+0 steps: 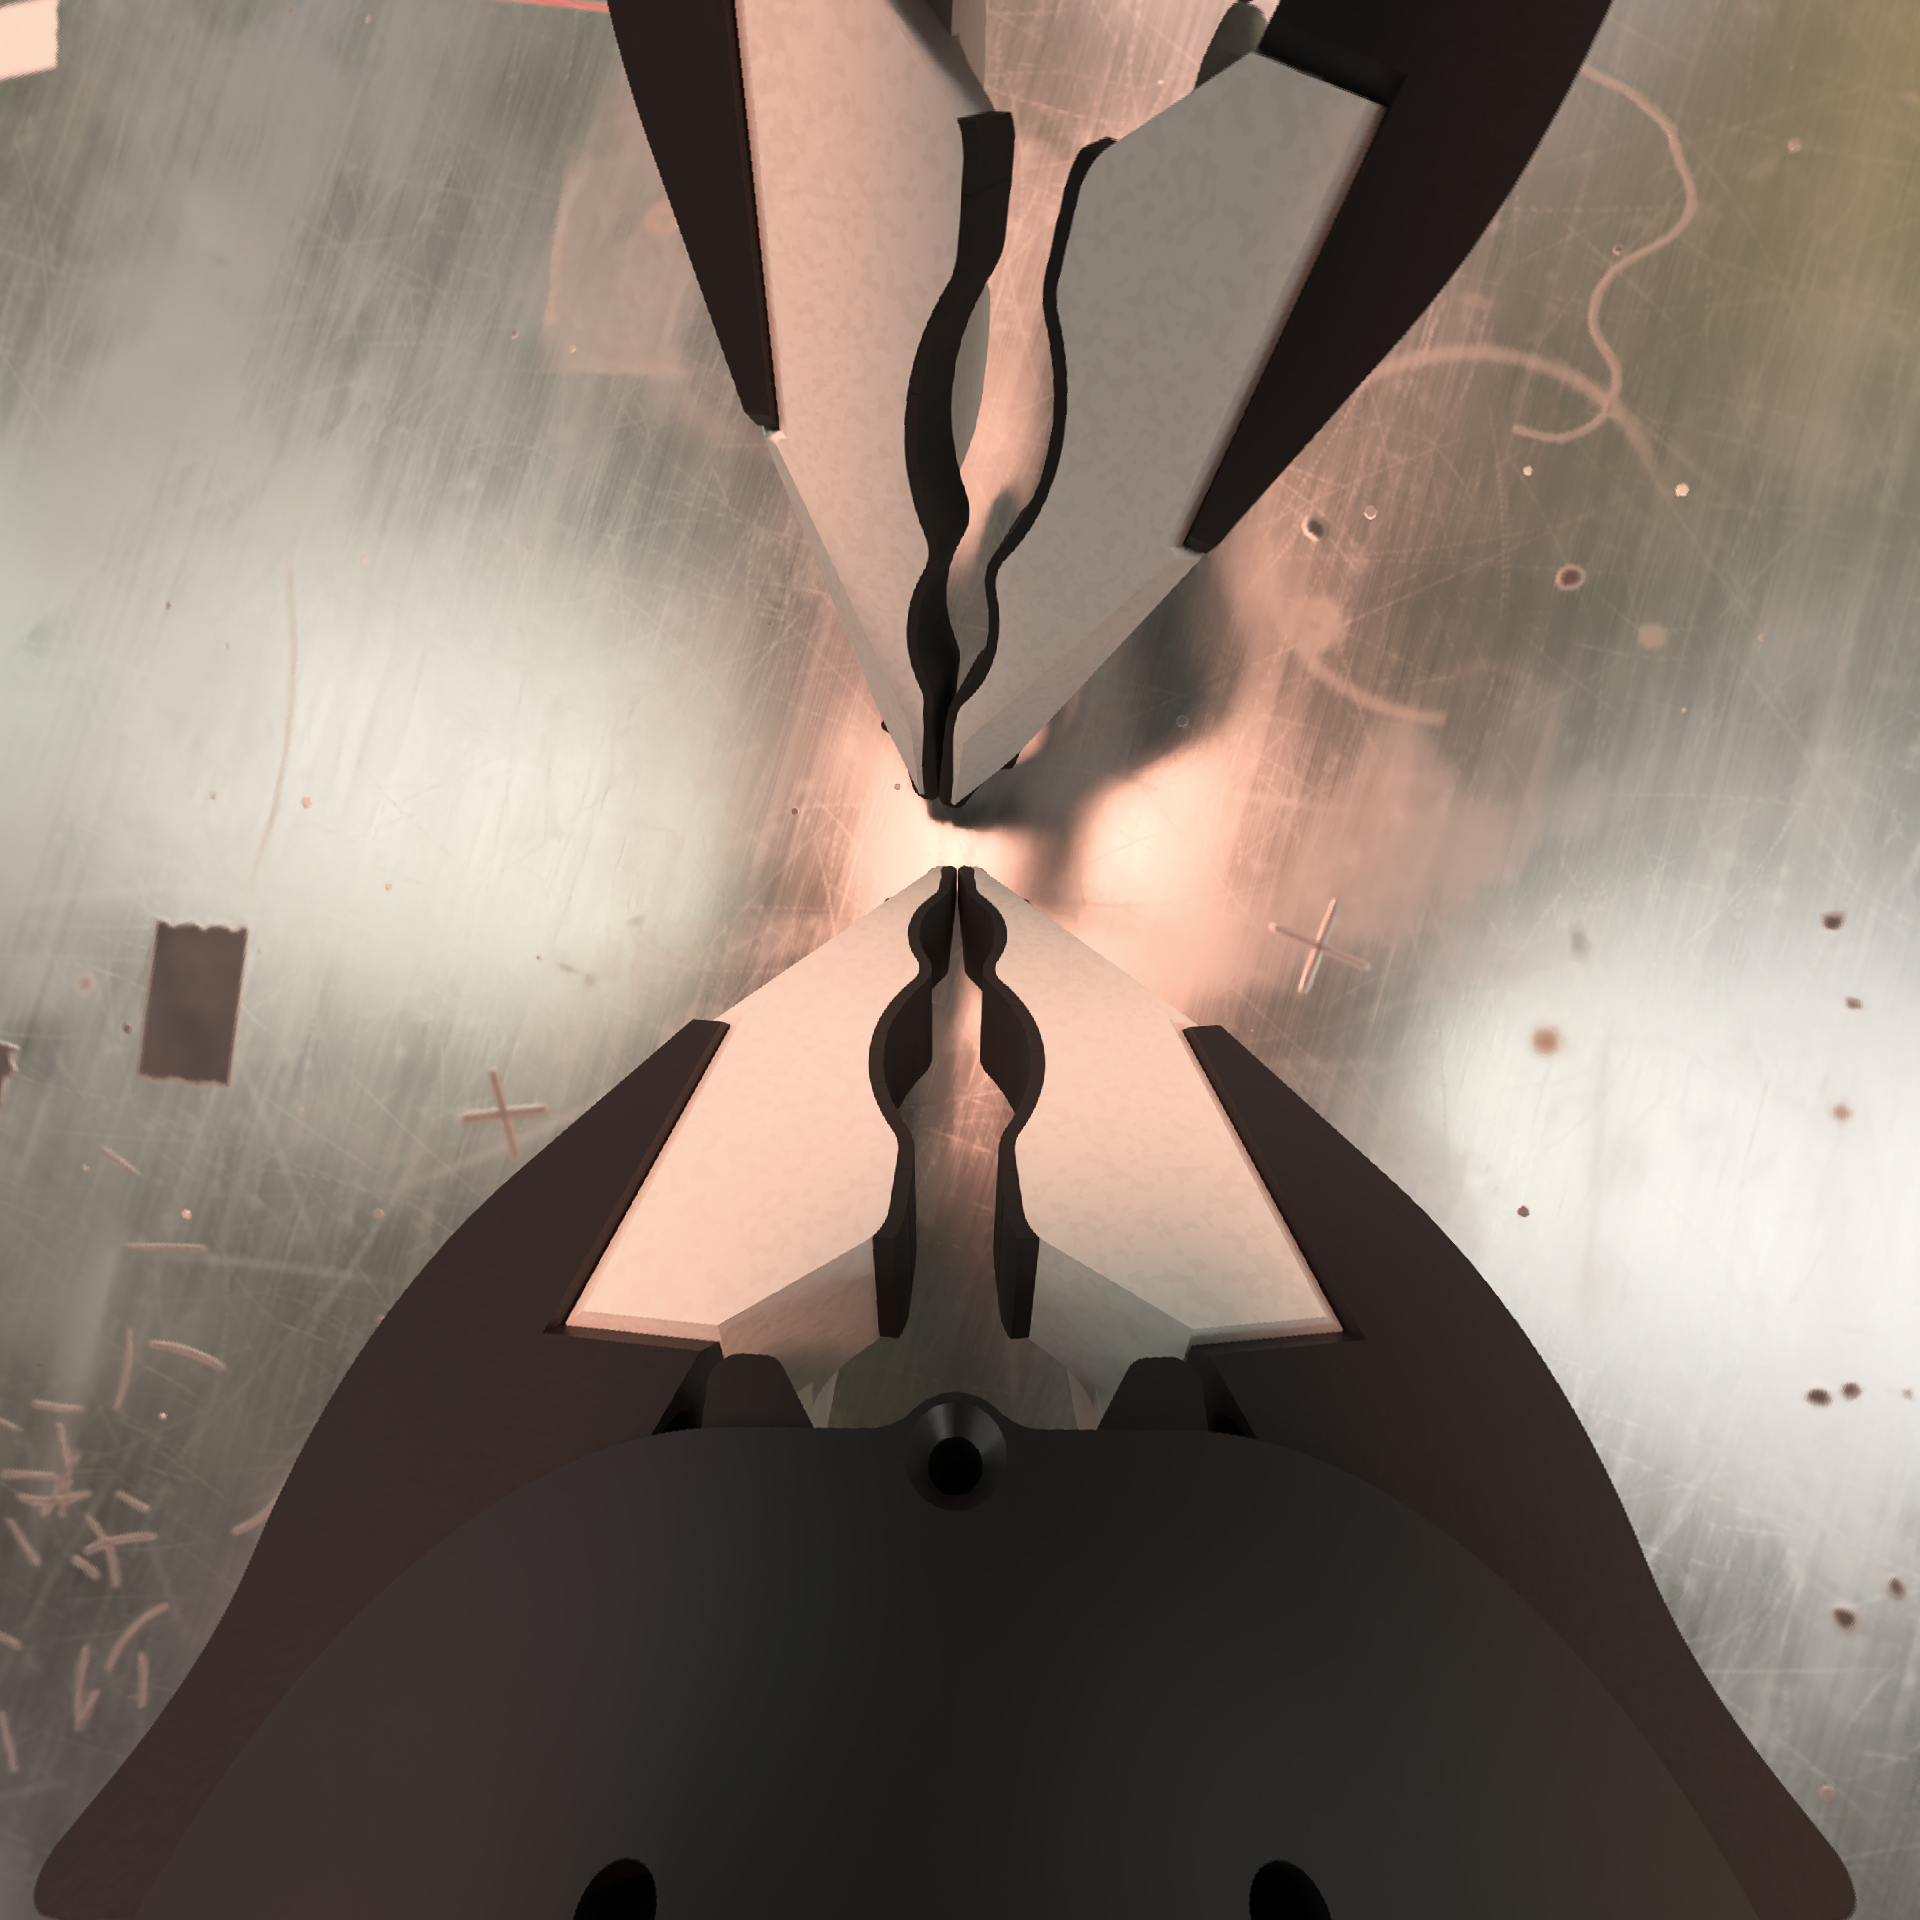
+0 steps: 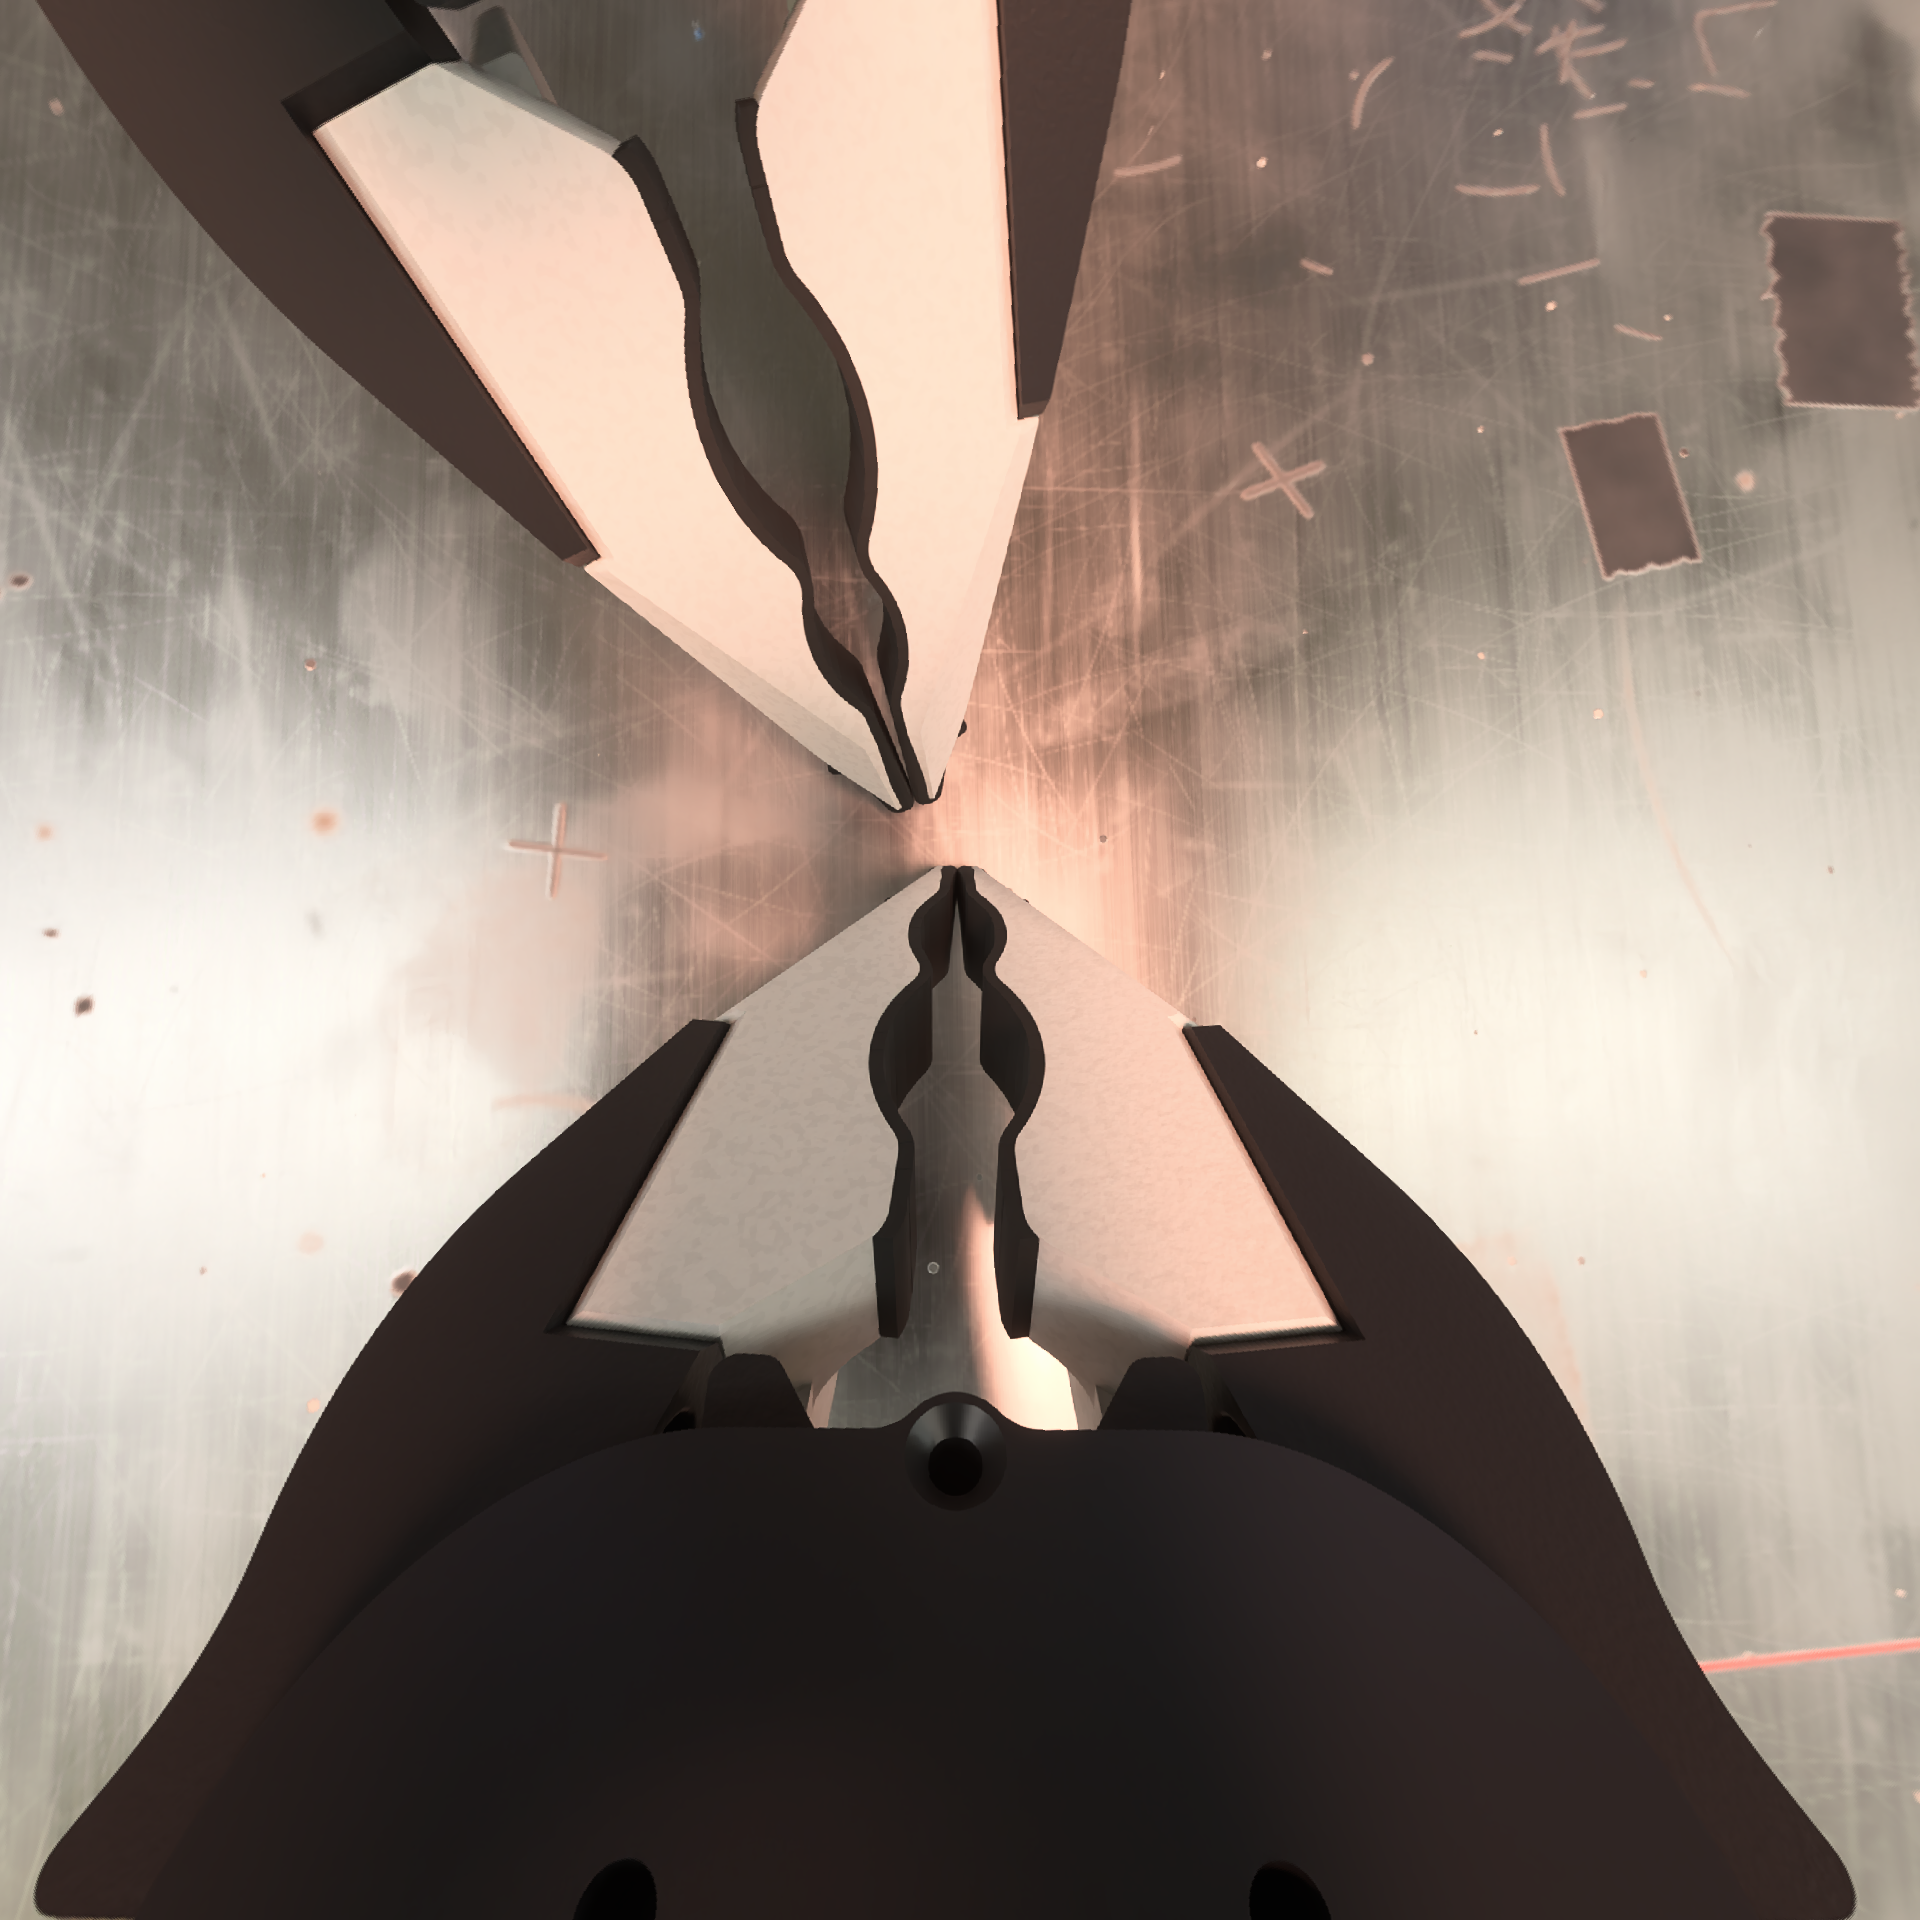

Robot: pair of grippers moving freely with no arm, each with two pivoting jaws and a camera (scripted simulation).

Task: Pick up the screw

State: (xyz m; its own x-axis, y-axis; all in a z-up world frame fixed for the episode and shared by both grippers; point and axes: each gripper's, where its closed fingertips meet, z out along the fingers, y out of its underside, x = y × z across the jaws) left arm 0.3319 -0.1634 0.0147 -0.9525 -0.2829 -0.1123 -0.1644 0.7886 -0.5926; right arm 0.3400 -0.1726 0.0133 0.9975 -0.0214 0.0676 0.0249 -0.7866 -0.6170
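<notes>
No screw shows in either view. My left gripper [image 1: 956,873] is shut, its pale fingers meeting at the tips, low over a scratched metal tabletop [image 1: 416,623]. My right gripper [image 2: 956,873] is shut in the same way. The two point at each other, tip to tip, with a small gap between them. The right gripper [image 1: 940,800] comes down from the top of the left wrist view, and the left gripper [image 2: 912,798] comes down from the top of the right wrist view. Nothing shows between either pair of fingers. The spot under the tips is partly hidden.
The tabletop bears scratches, specks, cross marks and dark rectangular patches [image 1: 192,1003] [image 2: 1631,494] [image 2: 1839,312]. A thin red line [image 2: 1808,1683] runs at the lower right of the right wrist view.
</notes>
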